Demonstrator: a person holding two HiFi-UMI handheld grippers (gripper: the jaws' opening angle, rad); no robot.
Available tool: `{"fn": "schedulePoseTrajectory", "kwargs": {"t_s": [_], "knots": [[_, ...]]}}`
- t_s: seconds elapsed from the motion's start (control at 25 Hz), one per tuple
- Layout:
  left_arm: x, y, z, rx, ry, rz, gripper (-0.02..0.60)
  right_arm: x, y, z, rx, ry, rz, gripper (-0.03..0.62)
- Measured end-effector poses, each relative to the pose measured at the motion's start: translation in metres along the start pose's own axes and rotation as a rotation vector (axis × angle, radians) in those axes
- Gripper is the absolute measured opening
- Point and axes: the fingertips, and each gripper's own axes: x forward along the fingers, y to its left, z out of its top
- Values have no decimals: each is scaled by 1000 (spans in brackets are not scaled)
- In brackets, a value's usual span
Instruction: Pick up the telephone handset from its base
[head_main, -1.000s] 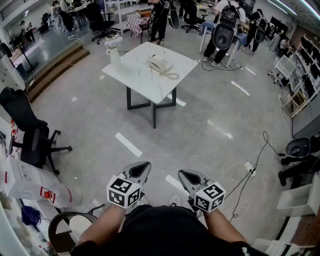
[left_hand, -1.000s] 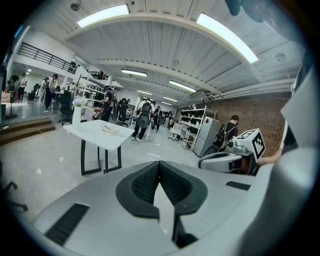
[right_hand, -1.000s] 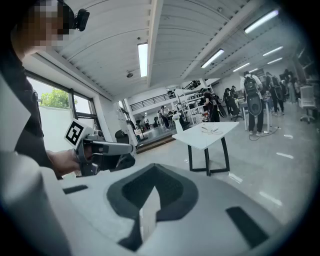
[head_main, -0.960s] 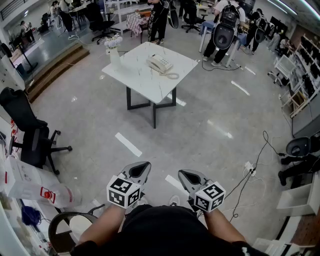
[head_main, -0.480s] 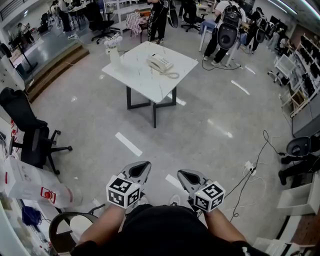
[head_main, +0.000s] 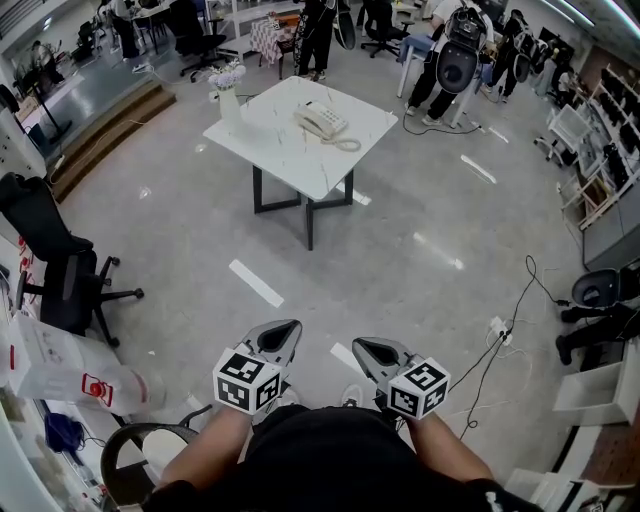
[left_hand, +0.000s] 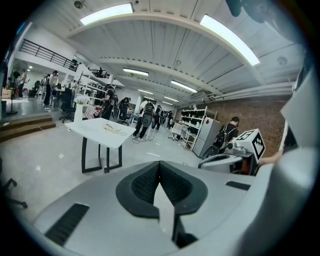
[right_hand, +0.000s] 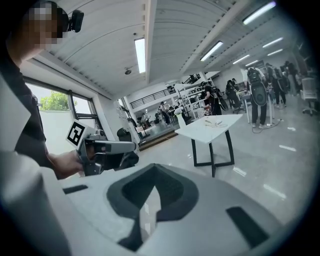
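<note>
Jaws of both the left gripper and right gripper are pressed together on nothing, low in the frame. Since a second ago only the view has shifted slightly. The telephone handset lies on its base on the white table at upper centre, well apart, so the approach remains.

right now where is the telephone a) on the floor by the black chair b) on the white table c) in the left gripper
B: the telephone sits on top of the white table, across the floor from the person.
</note>
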Motion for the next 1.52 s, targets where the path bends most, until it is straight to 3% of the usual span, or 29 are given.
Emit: {"fn": "schedulePoseTrajectory", "kwargs": {"t_s": [0.48,0.84,1.24,1.52], "knots": [[-30,57,-4,18,10,-17,2,47,14,6,29,-29,-73,2],[-34,89,-17,-18,36,-27,2,67,23,8,27,-8,-99,2],[18,115,8,-24,37,-19,2,98,-34,46,39,-30,-93,2],[81,135,69,-12,2,11,2,124,-92,100,16,-50,-44,2]]}}
